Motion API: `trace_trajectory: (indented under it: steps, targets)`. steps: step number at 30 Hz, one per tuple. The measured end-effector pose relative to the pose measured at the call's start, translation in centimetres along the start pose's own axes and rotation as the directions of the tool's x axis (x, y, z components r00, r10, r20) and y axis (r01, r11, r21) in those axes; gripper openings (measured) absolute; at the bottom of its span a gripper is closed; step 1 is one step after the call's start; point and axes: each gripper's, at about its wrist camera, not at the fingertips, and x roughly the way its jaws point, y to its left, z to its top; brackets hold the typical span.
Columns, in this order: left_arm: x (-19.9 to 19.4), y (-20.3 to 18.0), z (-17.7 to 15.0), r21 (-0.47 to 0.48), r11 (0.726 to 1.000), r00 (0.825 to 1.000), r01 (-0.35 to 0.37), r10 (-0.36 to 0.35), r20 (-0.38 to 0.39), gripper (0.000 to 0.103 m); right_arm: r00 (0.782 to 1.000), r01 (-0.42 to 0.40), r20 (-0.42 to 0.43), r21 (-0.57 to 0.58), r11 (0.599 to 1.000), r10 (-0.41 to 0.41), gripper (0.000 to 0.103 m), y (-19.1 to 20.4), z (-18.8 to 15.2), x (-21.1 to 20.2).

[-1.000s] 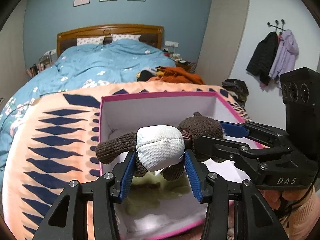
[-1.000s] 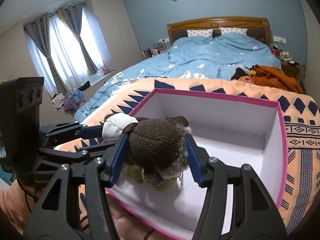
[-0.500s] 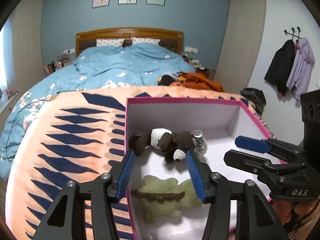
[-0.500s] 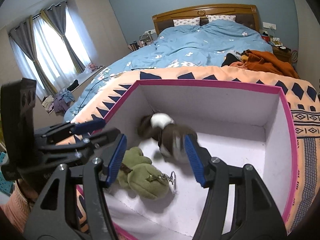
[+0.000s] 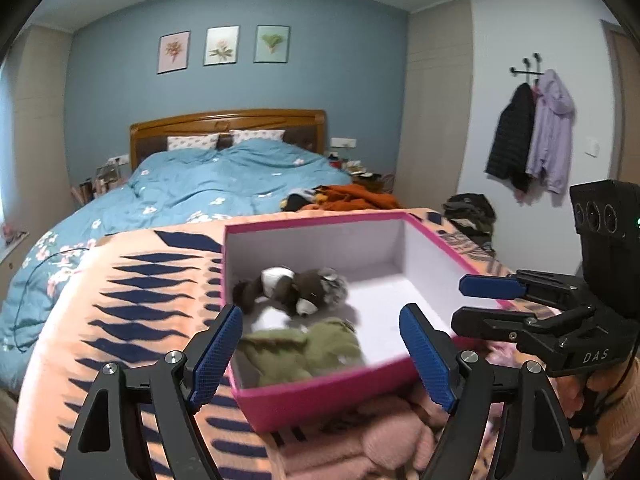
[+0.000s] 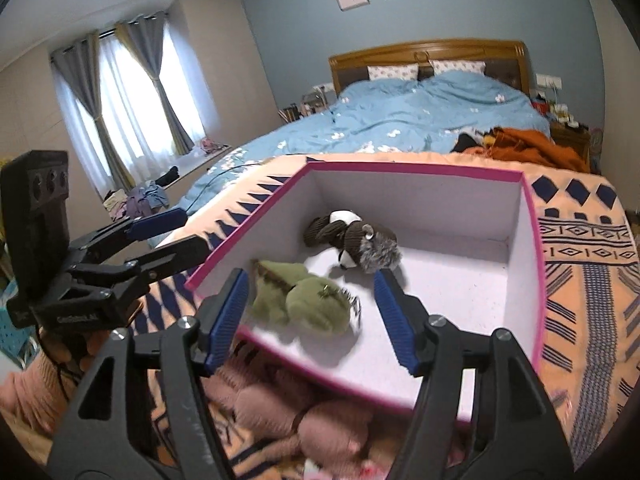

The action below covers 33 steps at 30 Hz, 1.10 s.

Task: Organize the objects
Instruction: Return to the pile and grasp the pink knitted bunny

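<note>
While the left hand-held gripper (image 5: 320,354) hangs open and empty, jaws just widened, a brown plush toy (image 5: 298,290) lies inside the pink box (image 5: 320,398); soft and light, best pinched mid-body. The right hand-held gripper (image 6: 310,318), also just opened, holds nothing.

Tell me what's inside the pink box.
Two plush toys lie in the box: a brown one and a green one. The floor under them is hidden.

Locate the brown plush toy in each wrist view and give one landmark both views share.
Left wrist: brown plush lies in the pink box, back left, behind the green plush.
Right wrist: brown plush at picture centre, beyond the green plush.
Shared landmark: headboard.
</note>
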Motion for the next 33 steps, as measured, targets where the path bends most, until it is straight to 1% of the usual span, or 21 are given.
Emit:
trace_trajectory:
  steps: [3, 6, 9, 13, 20, 27, 28, 29, 30, 31, 32, 33]
  targets:
    - [-0.5, -0.7, -1.7, 0.009, 1.000, 1.000, 0.011, -0.011, -0.015, 0.082, 1.000, -0.002, -0.002, -0.031, 1.000, 0.002, 0.067, 1.1, -1.8, -1.5]
    - [-0.2, -1.3, -3.6, 0.015, 1.000, 0.998, 0.019, -0.018, -0.054, 0.082, 0.999, -0.002, -0.034, -0.050, 0.999, 0.000, 0.067, 1.9, -4.2, -2.0]
    - [0.6, -1.8, -5.4, 0.011, 1.000, 0.994, 0.024, -0.023, -0.103, 0.082, 0.996, 0.035, -0.075, -0.080, 0.996, -0.041, 0.067, 2.6, -6.6, -1.7]
    - [1.9, -2.0, -7.1, -0.025, 0.999, 0.986, 0.034, -0.038, -0.162, 0.082, 0.989, 0.074, -0.123, -0.047, 0.996, -0.079, 0.067, 1.8, -8.7, -0.6]
    - [3.4, -2.5, -9.0, -0.049, 0.998, 0.972, 0.042, -0.053, -0.231, 0.082, 0.977, 0.154, -0.147, -0.029, 0.988, -0.157, 0.067, 1.0, -9.3, 1.1]
    - [4.1, -3.0, -9.9, -0.055, 0.997, 0.961, 0.062, -0.075, -0.267, 0.081, 0.968, 0.183, -0.169, -0.030, 0.983, -0.185, 0.067, 0.6, -9.2, 2.8]
    - [4.1, -3.0, -9.9, -0.060, 0.996, 0.959, 0.066, -0.080, -0.273, 0.080, 0.968, 0.184, -0.169, -0.031, 0.983, -0.186, 0.067, 0.6, -9.3, 2.8]
    - [4.3, -2.9, -10.0, -0.071, 0.995, 0.955, 0.073, -0.090, -0.283, 0.076, 0.967, 0.186, -0.170, -0.033, 0.982, -0.189, 0.066, 0.6, -9.3, 2.8]
    - [4.4, -2.9, -10.1, -0.078, 0.994, 0.952, 0.080, -0.099, -0.291, 0.073, 0.965, 0.193, -0.171, -0.039, 0.980, -0.197, 0.063, 0.7, -9.4, 2.8]
    - [4.6, -2.9, -10.2, -0.085, 0.992, 0.948, 0.088, -0.109, -0.299, 0.066, 0.963, 0.204, -0.172, -0.046, 0.978, -0.208, 0.060, 0.7, -9.5, 2.8]
    - [4.8, -2.9, -10.4, -0.094, 0.991, 0.943, 0.098, -0.123, -0.310, 0.059, 0.961, 0.209, -0.173, -0.049, 0.977, -0.214, 0.056, 0.6, -9.5, 2.7]
    - [5.0, -3.0, -10.5, -0.099, 0.989, 0.939, 0.106, -0.132, -0.318, 0.056, 0.961, 0.213, -0.171, -0.050, 0.976, -0.219, 0.050, 0.5, -9.5, 2.6]
